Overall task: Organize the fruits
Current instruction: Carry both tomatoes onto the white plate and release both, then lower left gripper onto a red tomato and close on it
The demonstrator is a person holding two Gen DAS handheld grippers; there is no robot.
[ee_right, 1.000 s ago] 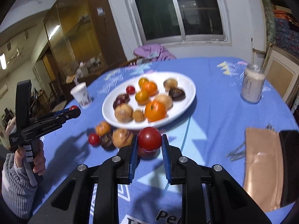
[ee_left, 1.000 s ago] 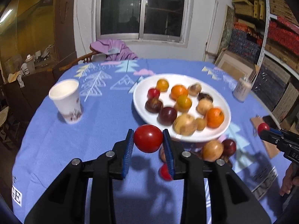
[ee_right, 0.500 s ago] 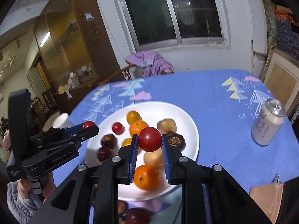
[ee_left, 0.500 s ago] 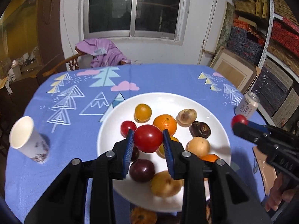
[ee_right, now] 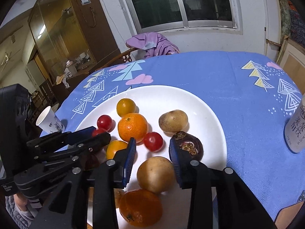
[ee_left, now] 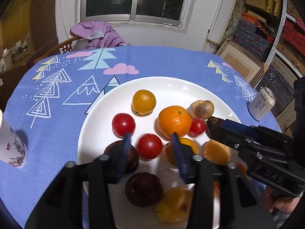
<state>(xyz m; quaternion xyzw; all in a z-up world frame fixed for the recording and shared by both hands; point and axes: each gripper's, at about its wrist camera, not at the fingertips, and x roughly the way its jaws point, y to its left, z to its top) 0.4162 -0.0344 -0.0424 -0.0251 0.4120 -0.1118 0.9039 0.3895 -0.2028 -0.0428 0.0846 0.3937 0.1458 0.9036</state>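
Centrally, the left gripper (ee_left: 150,143) hangs over the white plate (ee_left: 171,84) with its blue-padded jaws opening; a red tomato (ee_left: 149,146) lies between the pads, clear of both, on the plate. To the right, the right gripper (ee_right: 152,148) is likewise over the plate, its jaws opening, and a second red tomato (ee_right: 153,141) sits just beyond the gap, free of the pads. A tan round fruit (ee_right: 156,174) lies between this gripper's fingers, nearer the camera; whether a pad touches it cannot be told.

Around the left gripper: a third tomato (ee_left: 123,124) at far left of the pads, a large orange (ee_left: 174,121) at far right, a yellow-orange citrus (ee_left: 144,101) beyond both. Two dark purple fruits (ee_left: 144,189) lie near, one partly hidden behind the left finger. A brown-skinned fruit (ee_right: 173,120) and a dark brown fruit (ee_right: 188,145) lie to the right side of the plate; another orange (ee_right: 141,208) rests at its near edge.

The plate stands on a blue tablecloth (ee_left: 162,61) printed with trees and clouds. A paper cup (ee_left: 10,143) stands at the left, a drink can (ee_left: 262,103) at the right, both apart from the plate. A purple garment (ee_left: 99,34) drapes a chair beyond the table.
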